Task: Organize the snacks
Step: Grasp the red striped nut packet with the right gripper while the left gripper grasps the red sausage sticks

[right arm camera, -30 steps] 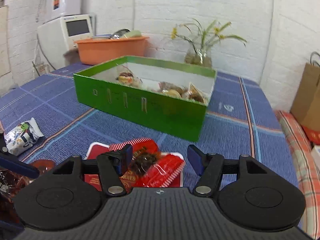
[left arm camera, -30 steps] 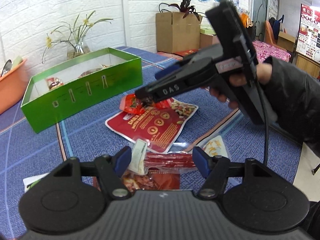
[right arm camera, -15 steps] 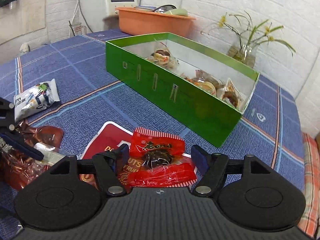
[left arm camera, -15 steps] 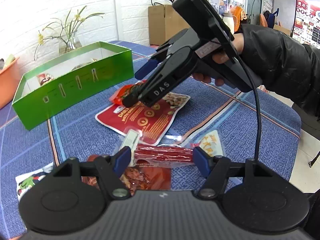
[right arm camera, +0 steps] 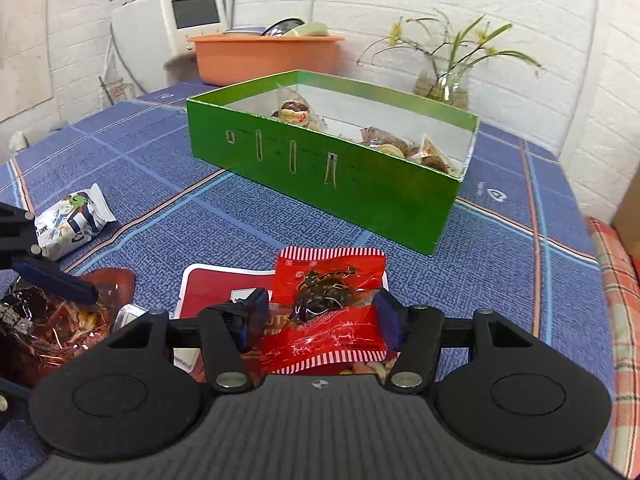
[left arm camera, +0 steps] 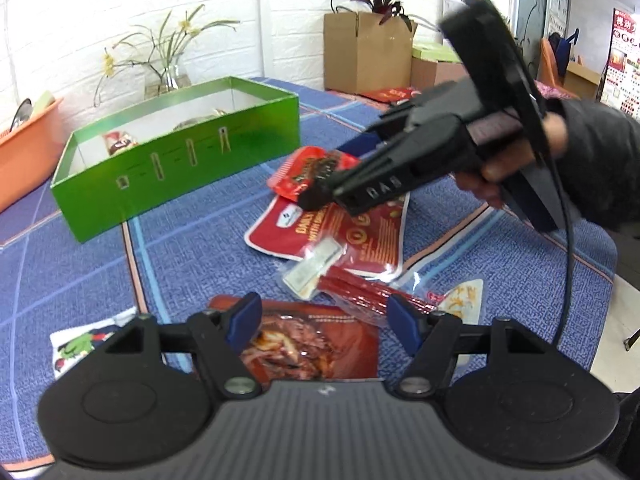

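Since a second ago the right gripper [right arm camera: 318,312] has settled low over the small red snack packet [right arm camera: 330,292], and its blue fingers, then spread well clear of the packet, now sit at its two sides. The jaws are closing with the packet between them; in the right wrist view the right-hand pad seems to meet the wrapper's edge, while the left pad looks just short of it, so no firm grip shows yet. The left gripper [left arm camera: 322,320] has barely shifted. It hovers open and empty above a dark brown snack pouch [left arm camera: 316,344], with a clear pack of red sticks [left arm camera: 360,292] just ahead of its fingers.

The small red packet lies directly in front of the right gripper, on top of a larger flat red nut bag [right arm camera: 224,284]. Its long axis runs away from the gripper toward the green box [right arm camera: 360,184], so the fingers close across its narrower width. The box stands further ahead on the blue tablecloth [right arm camera: 152,160], already holding several wrapped snacks. The right hand is plainly the nearer one to this packet; the left gripper sits off to the side. A white snack bag [right arm camera: 72,220] lies apart, beyond the left gripper.
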Available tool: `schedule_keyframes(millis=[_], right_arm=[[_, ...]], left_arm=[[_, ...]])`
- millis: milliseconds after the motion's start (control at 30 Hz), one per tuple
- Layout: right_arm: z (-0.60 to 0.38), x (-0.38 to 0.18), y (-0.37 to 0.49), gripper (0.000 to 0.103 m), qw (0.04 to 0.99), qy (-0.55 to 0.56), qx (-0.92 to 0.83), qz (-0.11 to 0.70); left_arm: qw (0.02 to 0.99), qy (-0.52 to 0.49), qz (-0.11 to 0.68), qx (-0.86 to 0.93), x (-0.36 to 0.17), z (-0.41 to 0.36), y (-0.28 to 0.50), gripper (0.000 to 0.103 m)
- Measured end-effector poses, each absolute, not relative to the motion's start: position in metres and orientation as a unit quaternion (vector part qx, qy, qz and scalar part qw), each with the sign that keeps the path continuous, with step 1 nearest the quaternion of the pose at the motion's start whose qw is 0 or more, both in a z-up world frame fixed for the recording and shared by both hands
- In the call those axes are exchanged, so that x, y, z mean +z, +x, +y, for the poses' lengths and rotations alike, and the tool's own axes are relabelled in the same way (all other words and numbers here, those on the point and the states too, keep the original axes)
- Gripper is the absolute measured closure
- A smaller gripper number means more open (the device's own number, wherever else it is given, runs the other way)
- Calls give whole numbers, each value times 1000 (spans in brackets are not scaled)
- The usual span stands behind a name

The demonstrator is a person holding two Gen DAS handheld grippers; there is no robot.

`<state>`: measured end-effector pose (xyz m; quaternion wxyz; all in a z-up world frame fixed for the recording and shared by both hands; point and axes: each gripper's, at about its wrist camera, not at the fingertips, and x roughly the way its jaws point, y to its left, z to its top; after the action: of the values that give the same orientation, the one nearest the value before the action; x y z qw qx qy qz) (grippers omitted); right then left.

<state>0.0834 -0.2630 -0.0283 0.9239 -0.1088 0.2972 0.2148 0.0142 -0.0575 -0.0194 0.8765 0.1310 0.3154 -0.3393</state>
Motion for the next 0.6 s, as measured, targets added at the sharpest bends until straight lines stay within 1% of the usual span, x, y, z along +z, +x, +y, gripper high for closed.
schedule_keyframes(millis=[67,233,267,400,533,600], right_arm=[[-266,-24,74,8,934,-92,205,279],[-285,-10,47,8,955,-19,186,231],[-290,-8,43,8,957,-6,182,226],[-303,-6,25,8,961,19,169,218],[-312,-8,11,7,961,42,165,219],[-316,-10,6,7,961,58,164,216]], left_arm=[[876,118,325,-335,-17,-54,17,34],[859,39,393,-325,-17,-60,30,34],[860,32,396,-319,-17,-64,29,34],[854,38,400,-330,-18,-79,27,34],[846,91,393,-350,-24,-104,36,34],[846,114,377,-361,-26,-114,42,34]])
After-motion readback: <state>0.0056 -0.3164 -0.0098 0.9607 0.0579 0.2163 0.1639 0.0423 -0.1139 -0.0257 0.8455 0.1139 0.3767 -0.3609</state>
